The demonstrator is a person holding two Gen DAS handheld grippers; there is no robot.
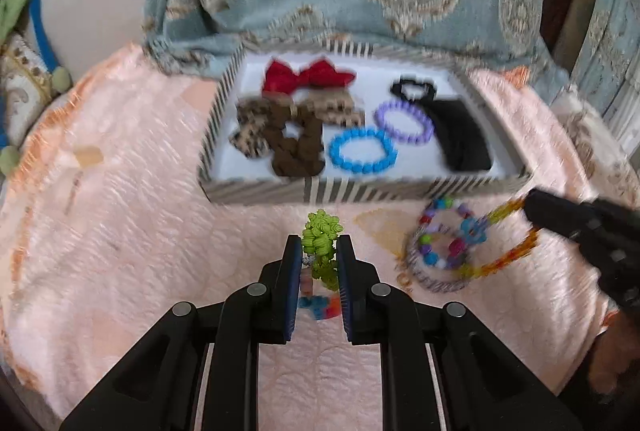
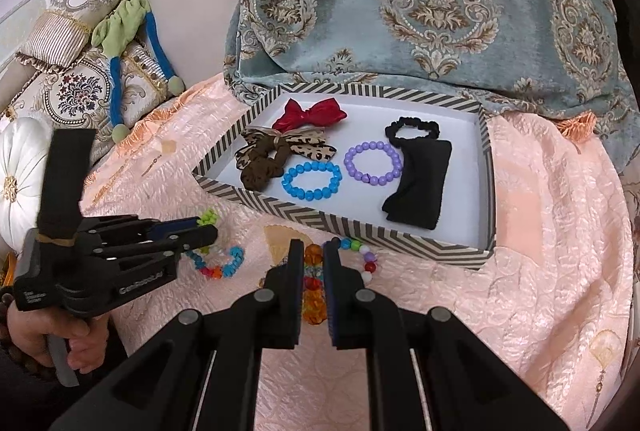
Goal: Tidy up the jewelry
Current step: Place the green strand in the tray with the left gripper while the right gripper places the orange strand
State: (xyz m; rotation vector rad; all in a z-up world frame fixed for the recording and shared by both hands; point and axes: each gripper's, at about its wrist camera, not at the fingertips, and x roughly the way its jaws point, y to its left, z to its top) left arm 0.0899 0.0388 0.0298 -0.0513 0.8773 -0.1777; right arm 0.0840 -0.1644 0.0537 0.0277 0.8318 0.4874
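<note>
My left gripper [image 1: 319, 259] is shut on a bracelet with a green knotted cluster [image 1: 320, 237]; its blue, red and orange part hangs below the pads. The right wrist view shows that gripper [image 2: 208, 225] at left, with the green bracelet [image 2: 218, 267] trailing onto the bedspread. My right gripper [image 2: 314, 247] is shut on an orange bead bracelet [image 2: 312, 307]. From the left wrist view this gripper [image 1: 534, 215] holds the orange loop [image 1: 508, 259] over a multicolour bead bracelet [image 1: 444, 243]. Behind stands the striped tray [image 2: 348, 229].
The tray [image 1: 304, 191] holds a red bow [image 2: 316, 113], leopard and brown scrunchies [image 2: 260, 167], a blue bracelet [image 2: 312, 181], a purple bracelet [image 2: 372, 163] and black cloth items [image 2: 420, 187]. Patterned cushions [image 2: 80, 87] lie at left and a blue drape [image 2: 400, 11] hangs behind.
</note>
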